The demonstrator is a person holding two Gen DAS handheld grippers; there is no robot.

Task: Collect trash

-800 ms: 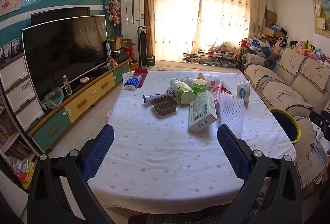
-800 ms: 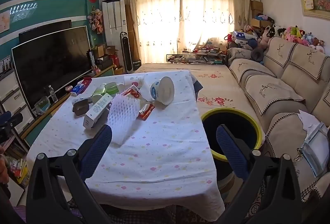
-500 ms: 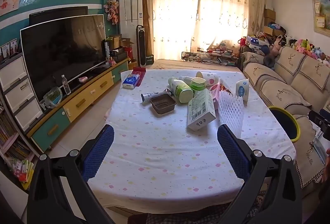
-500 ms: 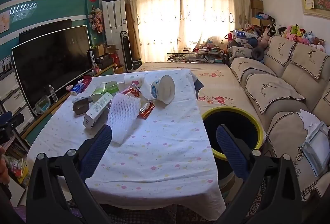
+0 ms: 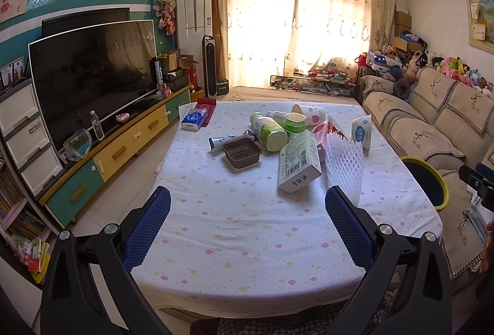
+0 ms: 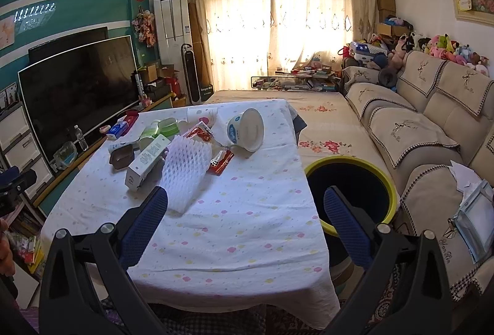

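Trash lies heaped mid-table: a white foam fruit net (image 5: 344,163) (image 6: 186,169), a white carton (image 5: 298,162) (image 6: 148,162), a brown plastic tray (image 5: 241,152) (image 6: 121,156), a green-white bottle (image 5: 268,131), a white tub on its side (image 6: 247,129) (image 5: 360,131), a red wrapper (image 6: 220,162) and a tube (image 5: 230,141). A dark bin with a yellow rim (image 6: 352,190) (image 5: 427,183) stands right of the table. My left gripper (image 5: 247,211) is open and empty above the near table. My right gripper (image 6: 245,211) is open and empty, between foam net and bin.
The table's cloth (image 5: 240,230) hangs over the near edge. A TV (image 5: 92,72) on a low cabinet (image 5: 123,146) runs along the left. A sofa (image 6: 432,125) lines the right wall. A blue tissue pack (image 5: 194,119) lies at the far left of the table.
Both views have shifted only slightly; the left gripper has drifted a little. Both grippers stay open and nothing on the table has moved.
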